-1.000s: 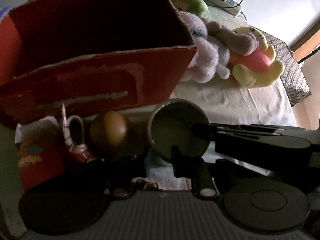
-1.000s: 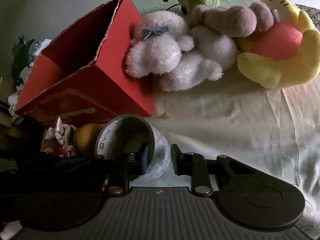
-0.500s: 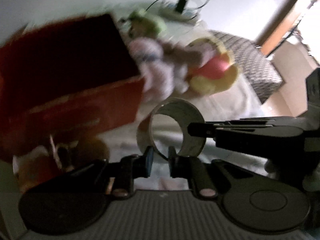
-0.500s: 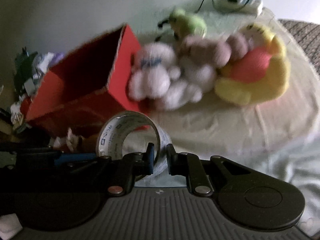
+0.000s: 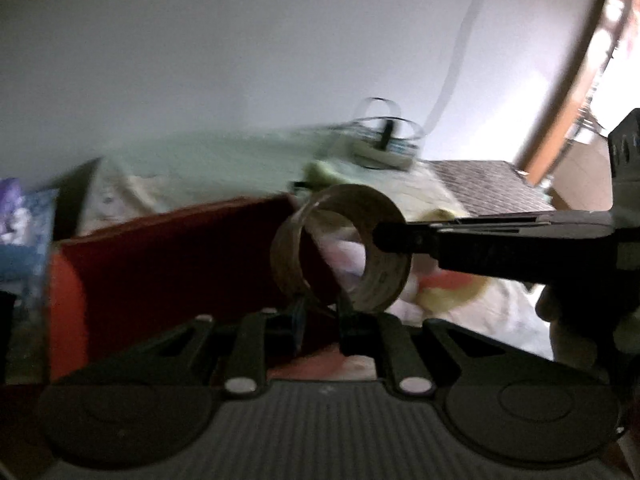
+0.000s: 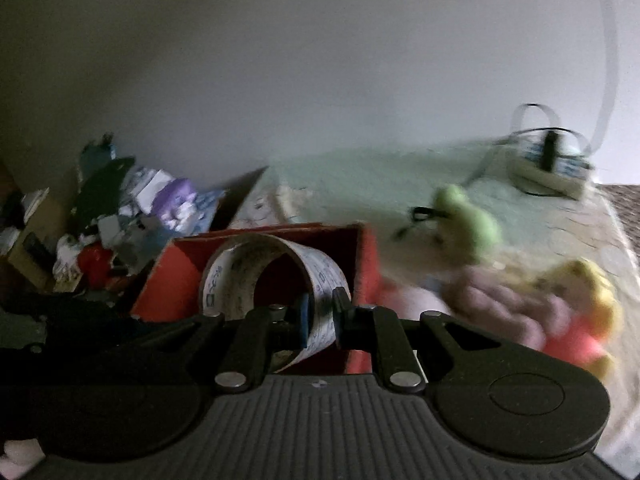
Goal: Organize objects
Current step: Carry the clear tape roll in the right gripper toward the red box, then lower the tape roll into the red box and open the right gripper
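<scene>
Fingers (image 6: 303,319) of both grippers pinch the tape roll (image 6: 276,276) over the red box (image 6: 362,252) — I've yet to drop it; plush toys (image 6: 516,308) wait on the bed.

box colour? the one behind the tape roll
Red cardboard box, open-topped. Clearest in the right wrist view, behind the tape roll the right gripper holds.

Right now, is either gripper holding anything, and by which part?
Both clamp the tape roll: the right gripper pinches its wall at the lower rim; the left gripper grips its lower edge.
</scene>
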`<state>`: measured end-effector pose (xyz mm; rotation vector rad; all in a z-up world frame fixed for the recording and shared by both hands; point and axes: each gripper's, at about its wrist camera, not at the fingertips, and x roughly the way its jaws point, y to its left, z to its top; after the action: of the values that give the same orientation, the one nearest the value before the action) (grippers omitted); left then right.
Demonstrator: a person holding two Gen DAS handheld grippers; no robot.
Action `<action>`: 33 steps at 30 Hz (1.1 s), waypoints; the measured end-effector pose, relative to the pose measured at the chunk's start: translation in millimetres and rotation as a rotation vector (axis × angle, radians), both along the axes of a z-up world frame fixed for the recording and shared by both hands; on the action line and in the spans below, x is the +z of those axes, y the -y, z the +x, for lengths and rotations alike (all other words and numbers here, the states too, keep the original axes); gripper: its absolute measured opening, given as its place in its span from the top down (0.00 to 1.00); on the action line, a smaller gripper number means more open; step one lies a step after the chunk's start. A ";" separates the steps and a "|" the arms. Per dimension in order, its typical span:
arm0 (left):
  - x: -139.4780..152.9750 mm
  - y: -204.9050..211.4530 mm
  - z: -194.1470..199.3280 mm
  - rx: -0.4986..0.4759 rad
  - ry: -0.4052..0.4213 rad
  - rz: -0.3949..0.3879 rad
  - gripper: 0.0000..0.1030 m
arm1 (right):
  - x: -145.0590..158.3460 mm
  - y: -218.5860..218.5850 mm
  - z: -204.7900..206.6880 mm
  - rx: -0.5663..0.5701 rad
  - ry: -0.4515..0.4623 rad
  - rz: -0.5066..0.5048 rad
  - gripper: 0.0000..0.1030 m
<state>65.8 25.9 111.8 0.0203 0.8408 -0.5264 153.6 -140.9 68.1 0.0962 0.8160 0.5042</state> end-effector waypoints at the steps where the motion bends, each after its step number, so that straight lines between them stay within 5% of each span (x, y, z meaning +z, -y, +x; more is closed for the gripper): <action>1: -3.8 -9.4 9.5 0.024 -0.014 0.009 0.91 | -4.5 -11.3 8.3 0.014 -0.017 0.002 0.87; 14: -84.8 -83.7 114.6 0.185 -0.214 0.157 0.91 | -76.3 -127.5 77.0 0.112 -0.301 -0.100 0.87; 21: -91.3 -100.2 117.6 0.194 -0.205 0.158 0.90 | -107.4 -152.1 101.7 0.124 -0.434 -0.146 0.89; 28: -81.7 -111.6 104.6 0.174 -0.165 0.111 0.90 | -111.4 -167.8 110.7 0.149 -0.481 -0.065 0.87; 33: -85.1 -115.6 98.7 0.166 -0.170 0.089 0.90 | -122.2 -175.4 120.2 0.146 -0.529 0.098 0.83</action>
<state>164.5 141.5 26.7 -0.0127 1.0217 -0.3372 273.8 34.5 -54.1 0.2694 1.3218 0.6686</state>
